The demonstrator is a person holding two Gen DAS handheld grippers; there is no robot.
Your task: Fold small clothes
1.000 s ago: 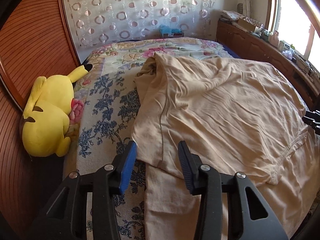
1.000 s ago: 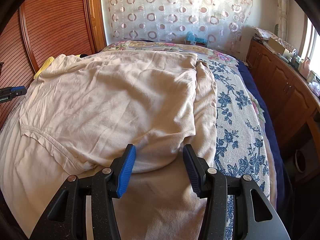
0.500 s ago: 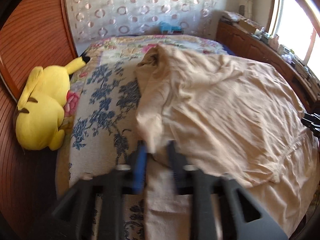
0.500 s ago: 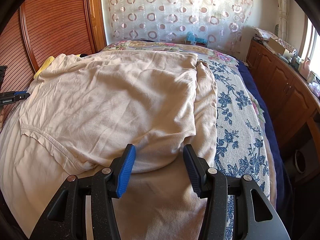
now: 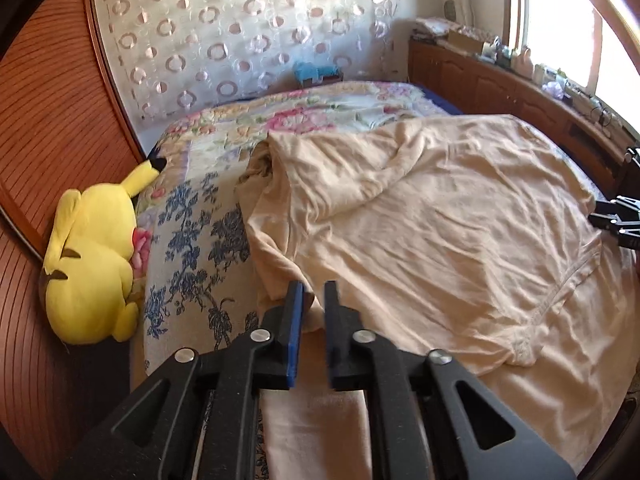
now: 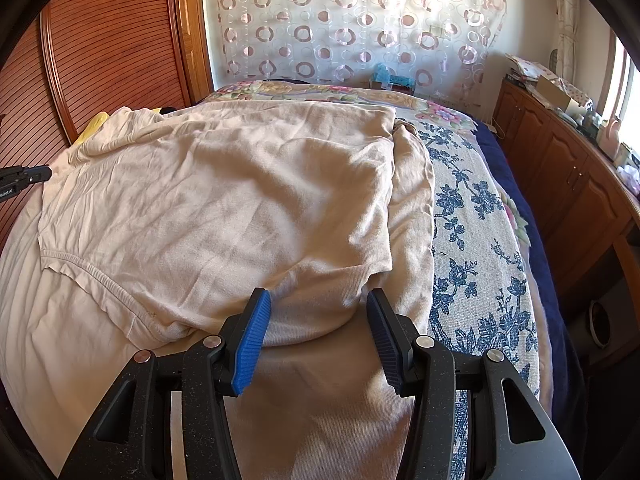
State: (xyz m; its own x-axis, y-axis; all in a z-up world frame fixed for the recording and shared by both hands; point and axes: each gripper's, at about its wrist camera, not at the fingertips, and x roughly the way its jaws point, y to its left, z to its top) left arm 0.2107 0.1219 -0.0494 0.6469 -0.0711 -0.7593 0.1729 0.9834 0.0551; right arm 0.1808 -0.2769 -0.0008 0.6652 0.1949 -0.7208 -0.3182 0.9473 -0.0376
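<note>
A: In the left wrist view, the left gripper point(image 5: 313, 300) has its jaws drawn narrow, pinching a fold of the beige shirt point(image 5: 420, 220) at the garment's edge, at 6 o'clock. A yellow plush toy point(image 5: 92, 264) lies at 9 o'clock against the wooden headboard point(image 5: 44, 100).

B: The right wrist view shows only a sliver of that toy's yellow at 10 o'clock, behind the shirt's bunched edge. Here the right gripper point(image 6: 318, 320) stands wide, fingers either side of a folded hem but not pressing it.

A: The shirt is spread across the floral bedspread point(image 5: 192, 248), folded over on itself, collar point(image 5: 560, 300) at 4 o'clock.

B: My side shows a wooden cabinet point(image 6: 560, 168) from 2 to 3 o'clock with clutter on top, and a circle-patterned curtain point(image 6: 360, 20) at 12. The other tool's tip peeks in at 9 o'clock.
</note>
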